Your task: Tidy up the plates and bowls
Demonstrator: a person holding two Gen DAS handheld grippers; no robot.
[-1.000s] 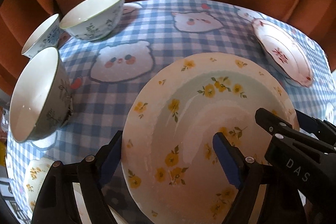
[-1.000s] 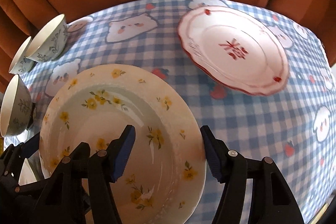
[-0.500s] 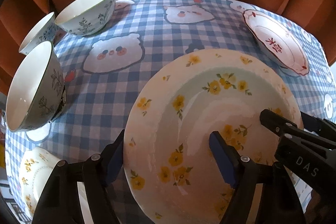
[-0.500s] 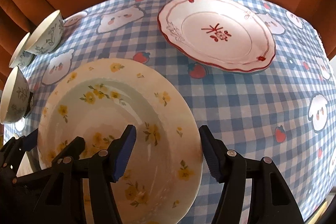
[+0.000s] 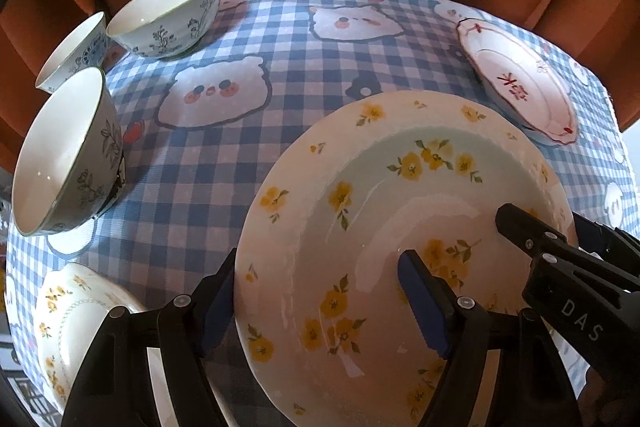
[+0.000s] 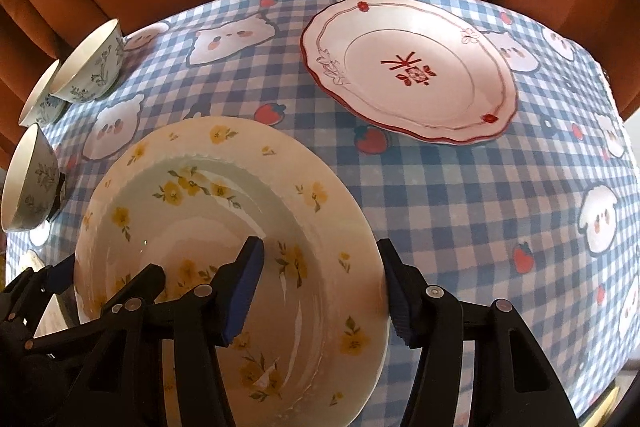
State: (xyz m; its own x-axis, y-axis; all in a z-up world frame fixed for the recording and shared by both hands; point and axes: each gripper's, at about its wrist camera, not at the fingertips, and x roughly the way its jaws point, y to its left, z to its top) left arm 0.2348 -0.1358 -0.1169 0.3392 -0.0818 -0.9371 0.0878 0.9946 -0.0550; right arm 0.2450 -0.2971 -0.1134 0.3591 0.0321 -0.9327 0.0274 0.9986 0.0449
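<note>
Yellow-flowered plate (image 5: pixel 384 227) was held above the checked tablecloth (image 5: pixel 224 163) by both grippers.
Left gripper (image 5: pixel 320 299) and right gripper (image 6: pixel 320 287) each straddled opposite rims; whether they clamped was unclear. Loose hold could drop it near the red-rimmed plate (image 6: pixel 408 67).

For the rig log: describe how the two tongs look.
Both tongs, left and right, are black plastic with two fingers each, faced with ribbed blue pads. Round silver rivets dot the finger links. One body carries white "DAS" lettering. No cables or sleeves show.
</note>
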